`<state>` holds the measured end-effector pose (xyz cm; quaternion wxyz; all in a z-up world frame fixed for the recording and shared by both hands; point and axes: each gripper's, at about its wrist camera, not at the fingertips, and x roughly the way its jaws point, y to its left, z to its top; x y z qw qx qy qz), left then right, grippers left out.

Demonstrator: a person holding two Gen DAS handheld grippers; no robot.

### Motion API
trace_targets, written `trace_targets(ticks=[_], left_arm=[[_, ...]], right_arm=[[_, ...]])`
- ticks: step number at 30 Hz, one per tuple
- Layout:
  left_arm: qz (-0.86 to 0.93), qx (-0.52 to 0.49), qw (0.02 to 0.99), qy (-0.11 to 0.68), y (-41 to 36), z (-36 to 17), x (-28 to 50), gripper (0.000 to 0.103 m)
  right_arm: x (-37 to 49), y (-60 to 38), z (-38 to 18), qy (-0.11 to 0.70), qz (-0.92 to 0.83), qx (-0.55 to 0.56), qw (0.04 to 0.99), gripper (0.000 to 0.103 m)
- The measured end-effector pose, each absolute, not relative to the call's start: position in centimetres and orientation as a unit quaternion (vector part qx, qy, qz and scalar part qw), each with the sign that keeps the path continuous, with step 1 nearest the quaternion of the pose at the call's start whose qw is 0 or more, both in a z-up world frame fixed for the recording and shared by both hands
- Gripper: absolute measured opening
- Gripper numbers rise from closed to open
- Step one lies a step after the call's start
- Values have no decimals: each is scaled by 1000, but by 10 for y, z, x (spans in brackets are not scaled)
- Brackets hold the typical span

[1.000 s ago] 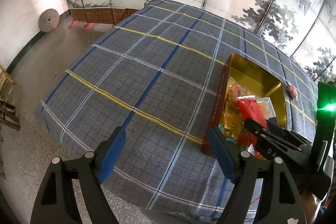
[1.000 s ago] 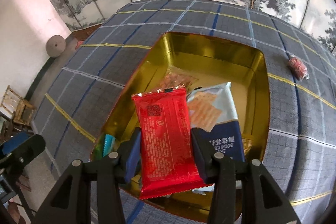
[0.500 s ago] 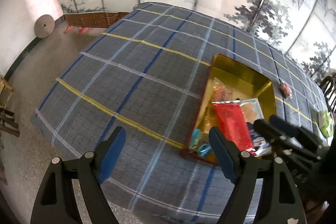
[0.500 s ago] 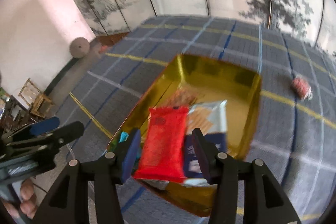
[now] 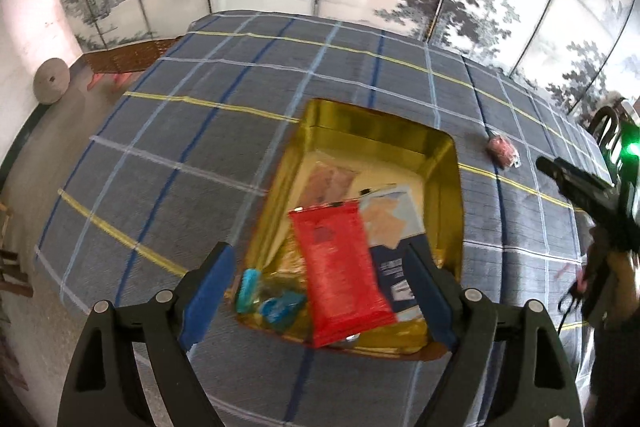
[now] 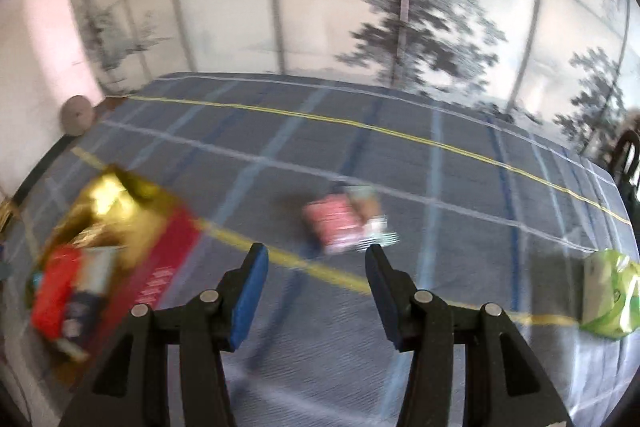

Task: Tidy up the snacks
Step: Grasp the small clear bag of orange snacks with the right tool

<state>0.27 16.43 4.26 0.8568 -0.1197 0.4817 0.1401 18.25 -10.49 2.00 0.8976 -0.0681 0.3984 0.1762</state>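
Observation:
A gold tin (image 5: 380, 123) stands on the plaid tablecloth with several snack packets in it. A red packet (image 5: 336, 267) lies on top, beside a blue-and-white cracker packet (image 5: 390, 223). My left gripper (image 5: 318, 267) hovers over the tin's near end, its jaws opening, with nothing gripped between them. My right gripper (image 6: 316, 255) is open and empty, off to the right of the tin (image 6: 116, 211). Just ahead of its fingers a pink packet (image 6: 340, 219) lies on the cloth. A green packet (image 6: 608, 299) lies at the far right. The right wrist view is blurred.
The blue plaid cloth (image 5: 200, 147) covers the whole table, whose left edge drops to the floor. A painted folding screen stands behind. A dark chair back (image 5: 608, 123) shows at the right, and a round stone (image 5: 51, 87) leans on the wall.
My right gripper has let go of the red packet, which now lies in the tin, and swung right towards the pink packet. My left gripper has moved right, over the tin.

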Motion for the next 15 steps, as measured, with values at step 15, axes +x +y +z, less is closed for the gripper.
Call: trace_targets(ticks=[15], left_arm=[[132, -96, 843, 513, 129, 29, 47, 83]], right_arm=[[276, -117, -28, 435, 244, -75, 864, 32]])
